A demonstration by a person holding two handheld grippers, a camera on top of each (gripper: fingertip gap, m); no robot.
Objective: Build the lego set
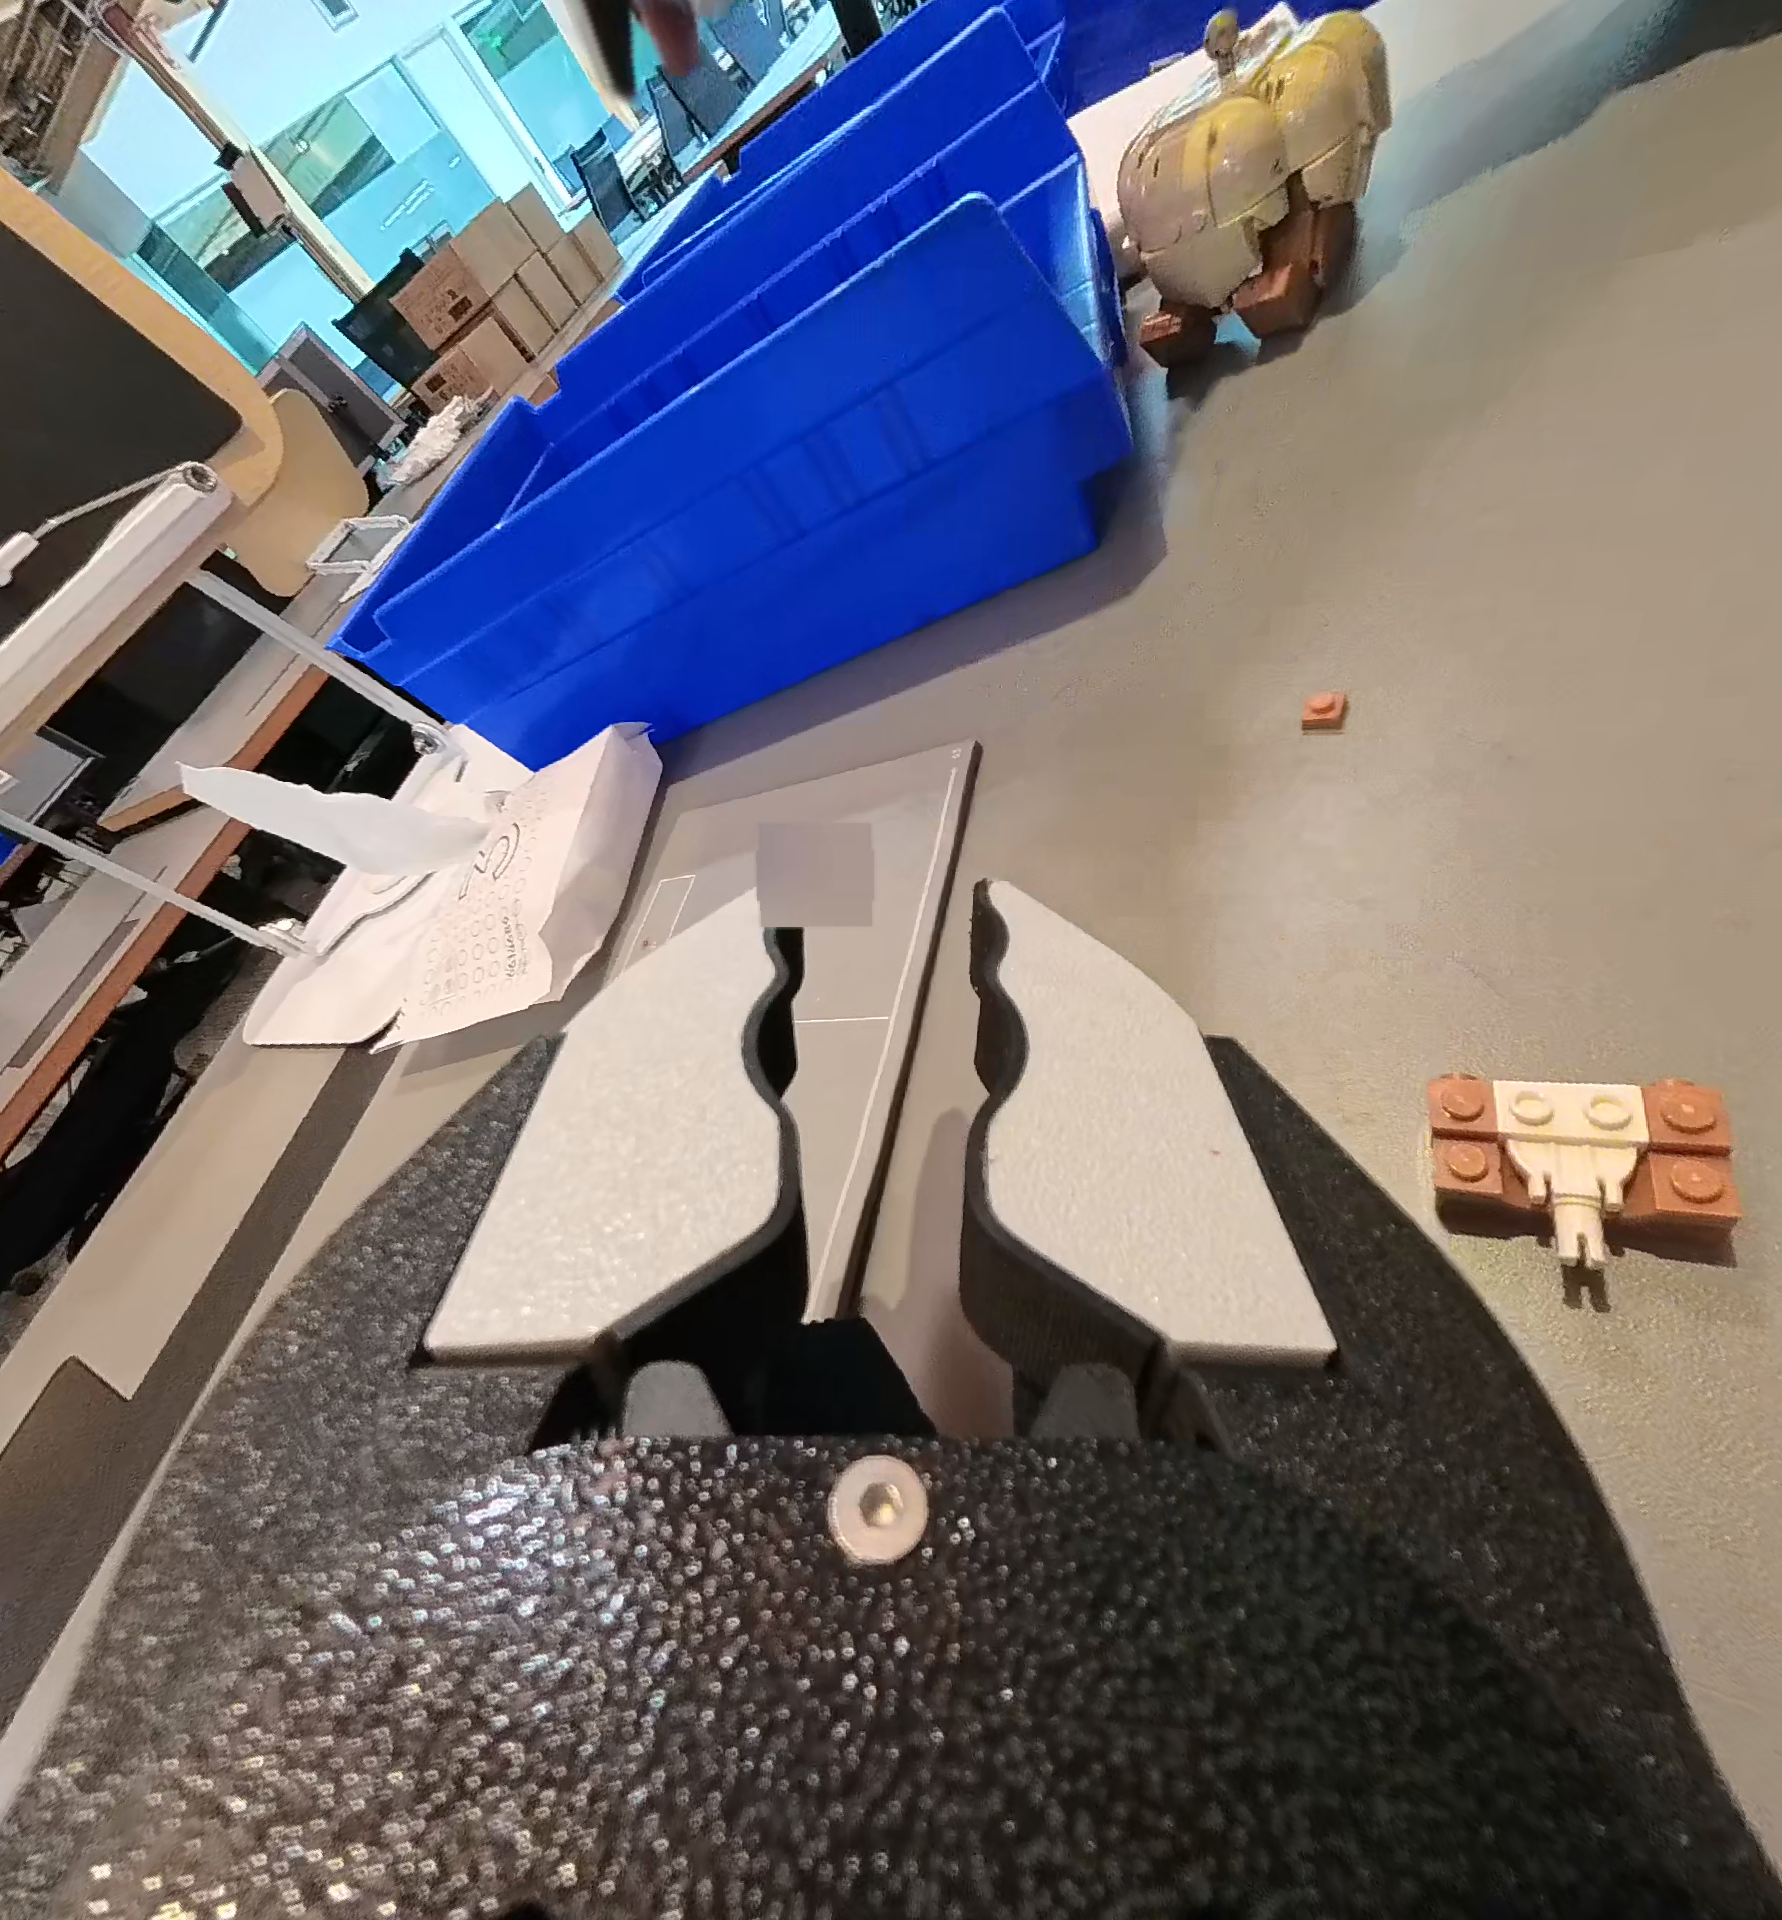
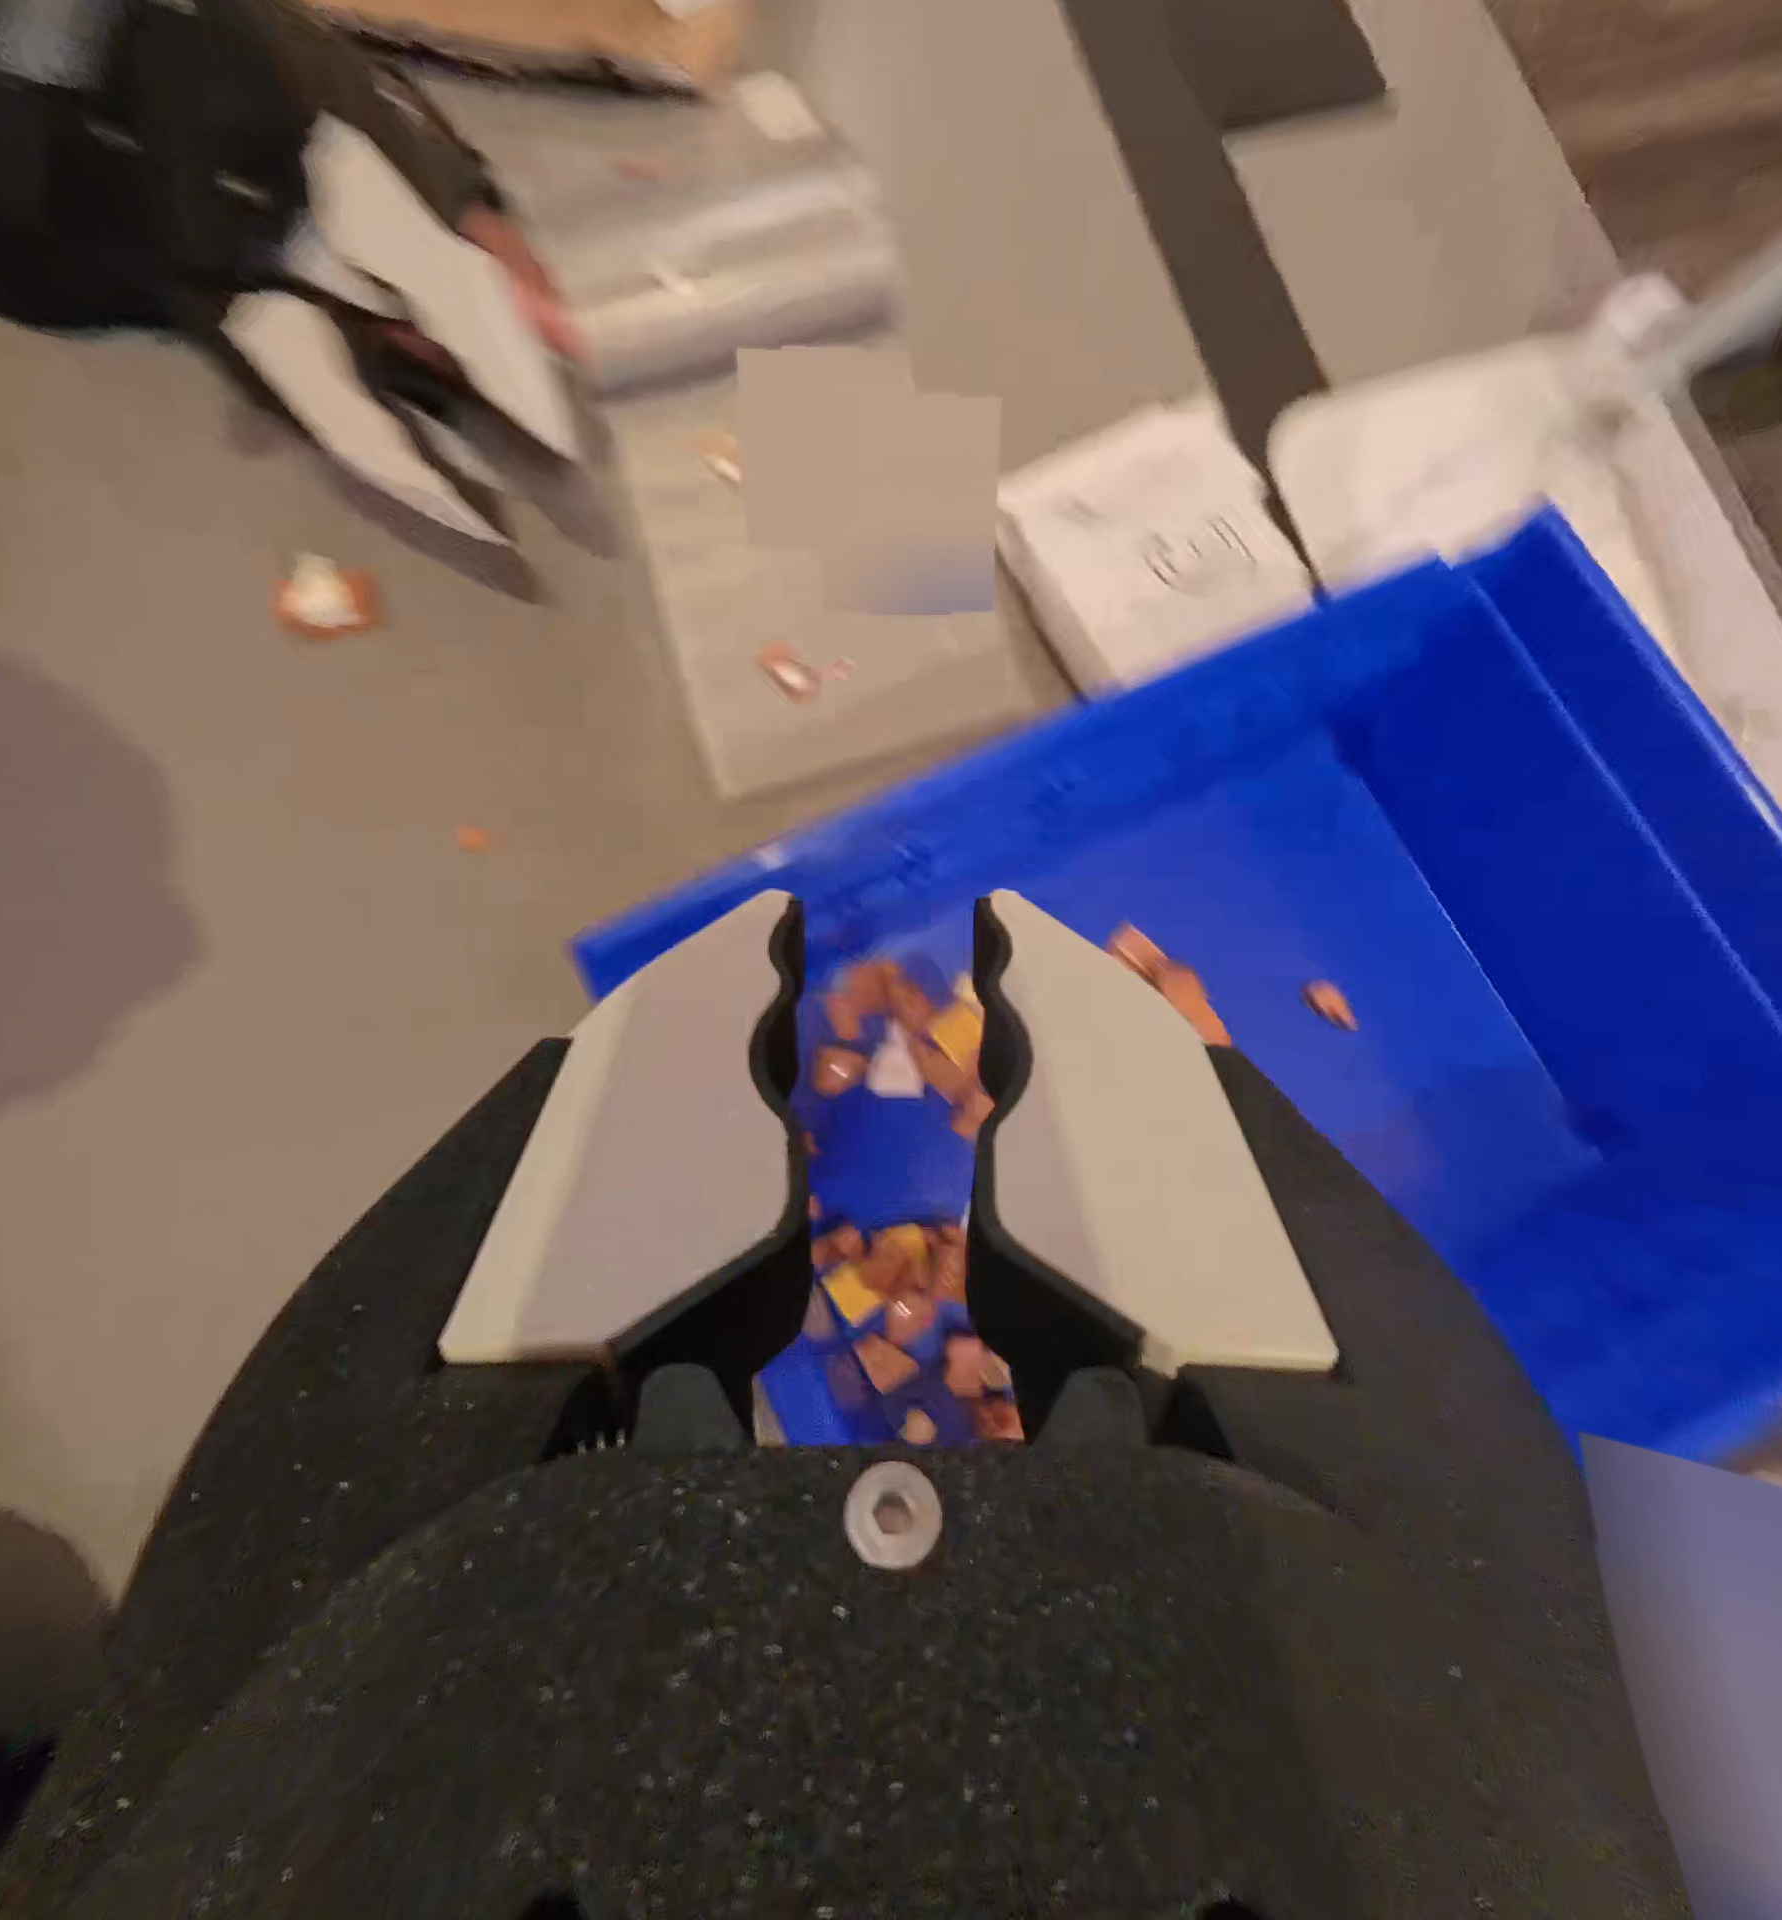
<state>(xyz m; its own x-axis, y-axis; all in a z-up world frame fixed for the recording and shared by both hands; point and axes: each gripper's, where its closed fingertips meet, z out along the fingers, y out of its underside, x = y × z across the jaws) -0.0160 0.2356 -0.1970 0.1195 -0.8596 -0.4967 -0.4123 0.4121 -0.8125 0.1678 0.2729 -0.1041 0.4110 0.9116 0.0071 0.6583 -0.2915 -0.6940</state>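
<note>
My left gripper (image 1: pixel 882 914) is open and empty, low over the right edge of a flat grey booklet (image 1: pixel 866 790) lying on the grey table (image 1: pixel 1489 623). A brown and white brick assembly (image 1: pixel 1583 1164) lies to its right, and a single small brown brick (image 1: pixel 1323 712) farther off. My right gripper (image 2: pixel 887 914) is open, with nothing between its pads, over a blue bin (image 2: pixel 1282 831) holding several loose brown, yellow and white bricks (image 2: pixel 897 1039). The right wrist view is blurred. The left gripper also shows there at upper left (image 2: pixel 399 416).
A row of blue bins (image 1: pixel 814 468) stands behind the booklet. A pale yellow and brown brick model (image 1: pixel 1251 177) stands at the far right. A torn white paper bag (image 1: pixel 451 904) lies left of the booklet, near the table's edge. Small brown parts (image 2: pixel 788 670) lie on the booklet. About 20 cm separates my left fingertips from my right.
</note>
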